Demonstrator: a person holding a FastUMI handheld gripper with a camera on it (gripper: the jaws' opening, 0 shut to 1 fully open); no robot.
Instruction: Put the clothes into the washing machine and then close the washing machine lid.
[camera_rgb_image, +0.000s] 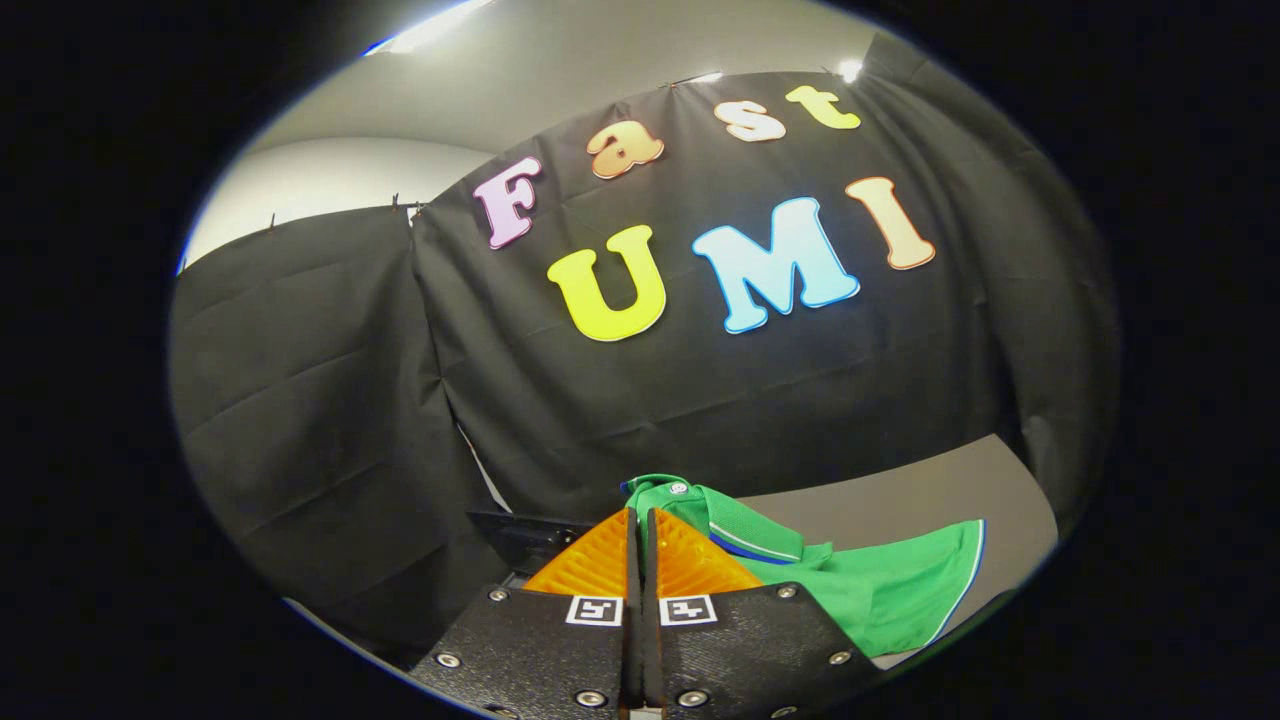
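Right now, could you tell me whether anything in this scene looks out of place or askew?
Only the green shirt: it lies rumpled on the grey surface just beyond the fingers, collar bunched up and one sleeve spread sideways. The gripper has its fingers closed together on nothing. Nothing looks spilled or damaged.

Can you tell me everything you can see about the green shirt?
The green shirt looks like a knit polo, with a ribbed collar edged in white and dark stripes, a small button near the neck and a pale trim along its hem. It lies crumpled on a grey surface, just ahead of the closed gripper and off to one side. The fingers hide part of it.
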